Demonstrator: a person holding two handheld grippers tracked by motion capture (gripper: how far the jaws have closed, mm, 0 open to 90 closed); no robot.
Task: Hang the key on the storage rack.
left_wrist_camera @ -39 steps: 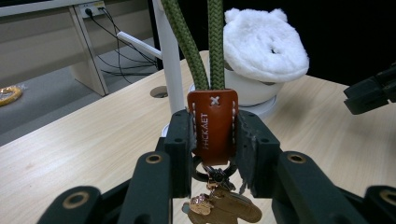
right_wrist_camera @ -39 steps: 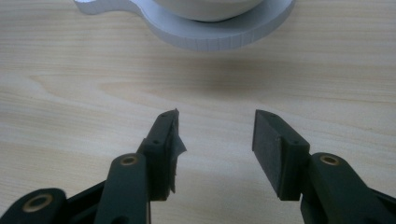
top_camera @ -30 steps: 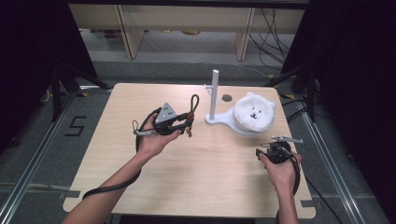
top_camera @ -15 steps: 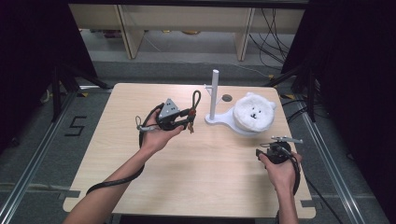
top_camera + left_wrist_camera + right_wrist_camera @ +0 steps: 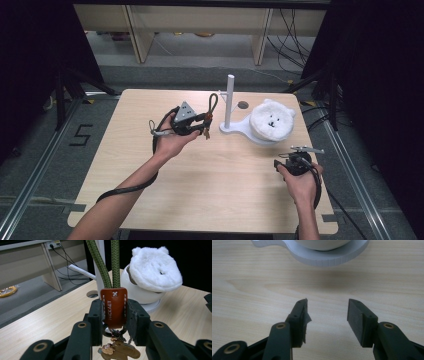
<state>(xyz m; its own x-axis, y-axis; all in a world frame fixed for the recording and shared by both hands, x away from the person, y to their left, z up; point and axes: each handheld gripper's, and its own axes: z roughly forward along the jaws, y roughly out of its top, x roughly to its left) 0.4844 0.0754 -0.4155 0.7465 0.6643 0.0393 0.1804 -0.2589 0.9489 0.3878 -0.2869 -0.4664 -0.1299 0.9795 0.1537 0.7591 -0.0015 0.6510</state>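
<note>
Keychain: brown leather tab, green cord loop; clamped in left gripper. Right gripper: jaws apart, nothing between, over table.

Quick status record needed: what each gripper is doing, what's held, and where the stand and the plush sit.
left gripper: shut on the brown leather tab of the keychain, raised above the table
keychain: green cord loop stands up, charms hang below
right gripper: open, nothing between its jaws, low over the table
white stand: upright, far side of the table
white plush: on the stand's base, right of the post
</note>
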